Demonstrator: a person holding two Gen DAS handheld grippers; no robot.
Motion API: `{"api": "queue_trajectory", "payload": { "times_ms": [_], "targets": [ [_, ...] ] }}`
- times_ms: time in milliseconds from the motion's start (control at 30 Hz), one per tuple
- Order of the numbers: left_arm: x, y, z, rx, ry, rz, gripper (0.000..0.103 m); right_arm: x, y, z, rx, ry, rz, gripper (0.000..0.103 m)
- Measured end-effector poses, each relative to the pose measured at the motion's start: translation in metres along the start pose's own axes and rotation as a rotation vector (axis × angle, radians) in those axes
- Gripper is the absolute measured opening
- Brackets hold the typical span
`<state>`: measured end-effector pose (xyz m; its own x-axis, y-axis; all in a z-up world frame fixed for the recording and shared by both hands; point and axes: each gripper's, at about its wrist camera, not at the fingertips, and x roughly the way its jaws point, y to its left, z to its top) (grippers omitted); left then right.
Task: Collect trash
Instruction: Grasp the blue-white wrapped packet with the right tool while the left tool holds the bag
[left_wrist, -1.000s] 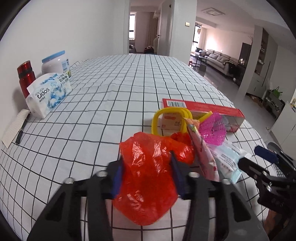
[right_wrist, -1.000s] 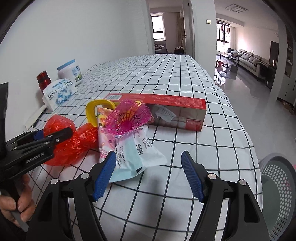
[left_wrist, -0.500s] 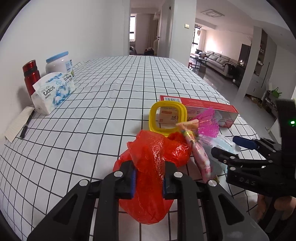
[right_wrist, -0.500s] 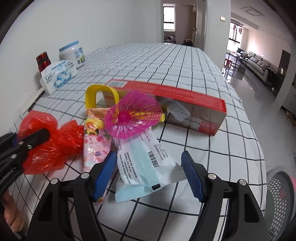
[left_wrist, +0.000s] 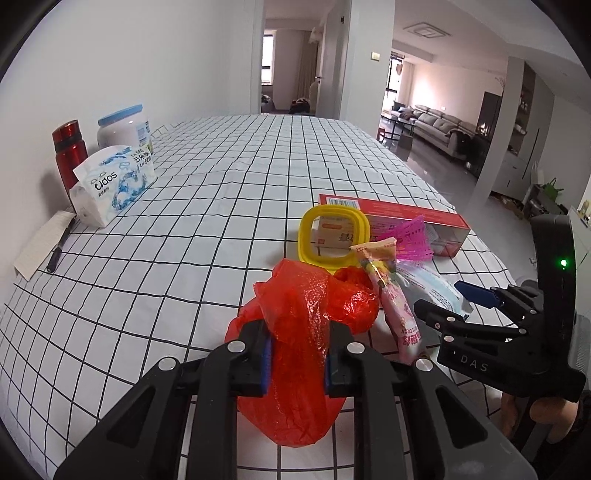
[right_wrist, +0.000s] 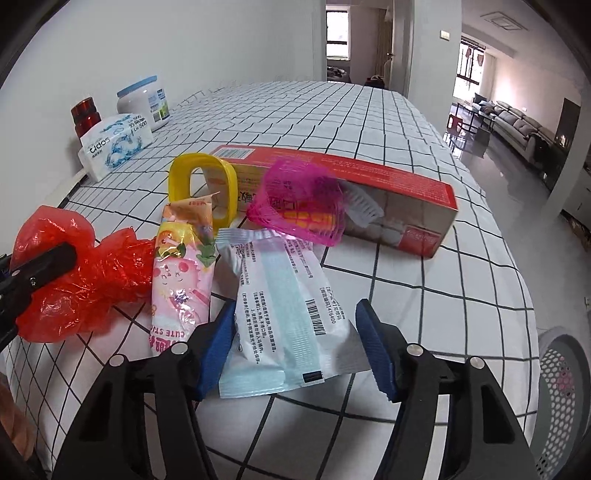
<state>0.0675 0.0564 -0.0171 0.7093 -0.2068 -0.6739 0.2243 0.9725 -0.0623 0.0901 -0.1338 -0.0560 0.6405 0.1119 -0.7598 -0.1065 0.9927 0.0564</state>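
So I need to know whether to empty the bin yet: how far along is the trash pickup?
Early. Nothing looks binned yet. The left hand-held gripper is shut on the red plastic bag. The right hand-held gripper is closing around the pale blue packet, not gripping yet. Still on the table: pink snack wrapper, pink net, yellow ring, red box.

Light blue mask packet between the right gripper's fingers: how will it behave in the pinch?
The light blue packet looks like thin, flat film, so it will probably buckle rather than stay stiff. Its glossy surface may slip on the pads. The right gripper is closing around it; it likely weighs little.
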Motion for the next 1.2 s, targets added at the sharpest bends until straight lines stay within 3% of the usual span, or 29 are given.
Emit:
{"api": "queue_trajectory", "payload": {
  "times_ms": [833, 1200],
  "targets": [
    [-0.043, -0.017, 0.005, 0.018, -0.086, 0.009, 0.019, -0.056, -0.042, -0.038, 0.158, -0.079, -0.031, 0.06],
    [-0.051, -0.049, 0.0, 0.069, -0.083, -0.053, 0.019, -0.078, -0.06, -0.057, 0.211, -0.107, -0.047, 0.06]
  ]
}}
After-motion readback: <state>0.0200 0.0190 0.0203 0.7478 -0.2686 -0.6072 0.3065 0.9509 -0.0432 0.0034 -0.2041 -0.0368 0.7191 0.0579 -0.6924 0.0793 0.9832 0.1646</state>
